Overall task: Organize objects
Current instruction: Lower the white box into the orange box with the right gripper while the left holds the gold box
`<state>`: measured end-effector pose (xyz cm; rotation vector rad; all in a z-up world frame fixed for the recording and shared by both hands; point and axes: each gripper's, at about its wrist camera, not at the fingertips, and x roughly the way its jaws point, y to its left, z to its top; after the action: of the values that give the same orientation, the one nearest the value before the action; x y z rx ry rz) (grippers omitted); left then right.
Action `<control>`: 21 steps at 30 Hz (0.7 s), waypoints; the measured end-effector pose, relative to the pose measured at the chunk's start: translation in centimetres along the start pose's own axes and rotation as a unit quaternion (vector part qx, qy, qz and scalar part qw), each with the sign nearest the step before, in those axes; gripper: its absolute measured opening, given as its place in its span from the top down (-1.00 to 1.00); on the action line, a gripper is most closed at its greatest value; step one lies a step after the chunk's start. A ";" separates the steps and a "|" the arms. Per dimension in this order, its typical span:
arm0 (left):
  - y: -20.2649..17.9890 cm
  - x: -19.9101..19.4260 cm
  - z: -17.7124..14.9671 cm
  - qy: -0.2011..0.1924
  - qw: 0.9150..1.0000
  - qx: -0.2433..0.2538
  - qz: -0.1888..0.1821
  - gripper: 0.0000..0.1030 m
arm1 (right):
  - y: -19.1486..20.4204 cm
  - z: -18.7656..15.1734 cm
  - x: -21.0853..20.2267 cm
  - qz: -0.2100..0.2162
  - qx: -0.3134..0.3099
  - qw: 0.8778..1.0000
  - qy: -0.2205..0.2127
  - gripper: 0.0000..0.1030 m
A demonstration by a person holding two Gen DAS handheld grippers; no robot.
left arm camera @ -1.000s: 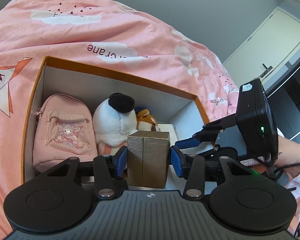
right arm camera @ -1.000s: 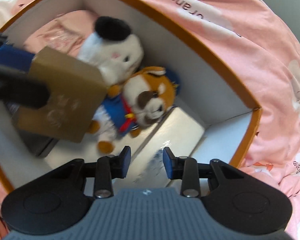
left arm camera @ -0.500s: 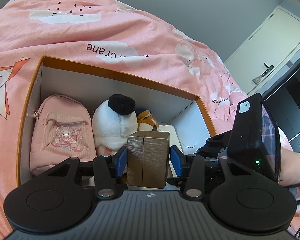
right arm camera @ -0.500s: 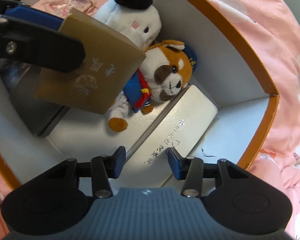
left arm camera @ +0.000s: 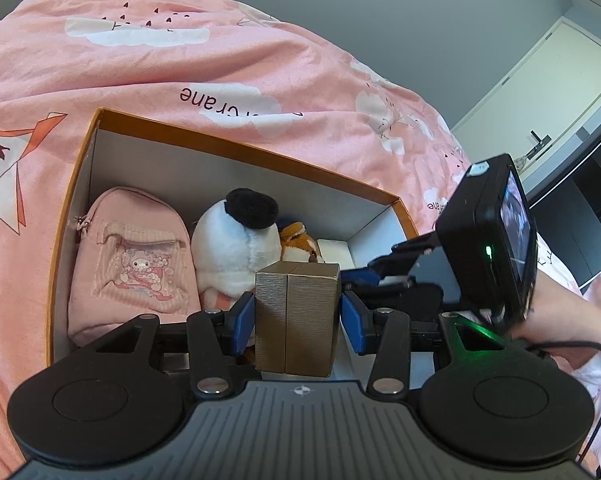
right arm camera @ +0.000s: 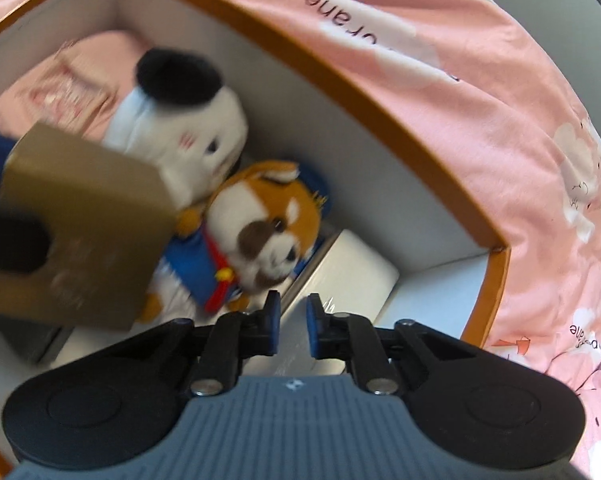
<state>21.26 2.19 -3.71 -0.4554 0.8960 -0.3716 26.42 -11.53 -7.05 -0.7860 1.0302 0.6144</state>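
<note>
Nearest the lens in my left wrist view, the left gripper (left arm camera: 298,318) clamps a gold box (left arm camera: 296,318) between its blue pads, holding it upright over the near edge of the orange-rimmed box (left arm camera: 236,150). At the bottom of my right wrist view, the right gripper (right arm camera: 291,326) has its jaws drawn nearly together with nothing between them, above a white box (right arm camera: 352,268) lying in the carton. Just beyond sits an orange plush dog (right arm camera: 268,224), then a white plush with a black cap (left arm camera: 236,248), and at left centre a pink backpack (left arm camera: 134,264). Farther off, the pink duvet (left arm camera: 180,64) fills the upper frame.
</note>
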 end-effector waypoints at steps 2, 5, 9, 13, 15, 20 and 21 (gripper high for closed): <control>0.0 0.0 0.0 -0.001 1.000 -0.001 -0.001 -0.02 | -0.4 0.2 0.1 0.005 0.006 1.000 -0.005 0.87; 0.0 -0.1 0.0 -0.002 1.000 0.000 -0.003 -0.02 | -1.2 0.3 -0.2 0.026 0.011 1.000 -0.001 0.83; -0.3 -0.2 -0.1 0.001 1.000 0.005 -0.010 -0.02 | -1.6 -0.2 -1.6 0.069 0.037 0.996 0.038 0.73; -0.5 -0.3 -0.3 0.003 1.000 0.007 -0.017 -0.02 | -0.5 -1.3 -2.1 0.106 0.052 0.987 0.112 0.73; -0.5 -0.5 -0.4 0.004 1.000 0.008 -0.021 -0.02 | 0.4 -1.8 -1.9 0.112 0.043 0.982 0.149 0.73; -0.1 -0.8 -0.6 0.005 0.999 -0.004 -0.033 -0.02 | 1.2 -2.3 -0.4 0.120 0.062 0.968 0.211 0.73; -0.1 -0.9 -0.7 0.005 0.999 -0.005 -0.033 -0.02 | 1.2 -2.3 -0.1 0.115 0.064 0.968 0.213 0.73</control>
<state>20.22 2.41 -3.46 -0.4925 0.8936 -0.4299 24.28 -12.73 -7.97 -0.7042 1.5570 0.5803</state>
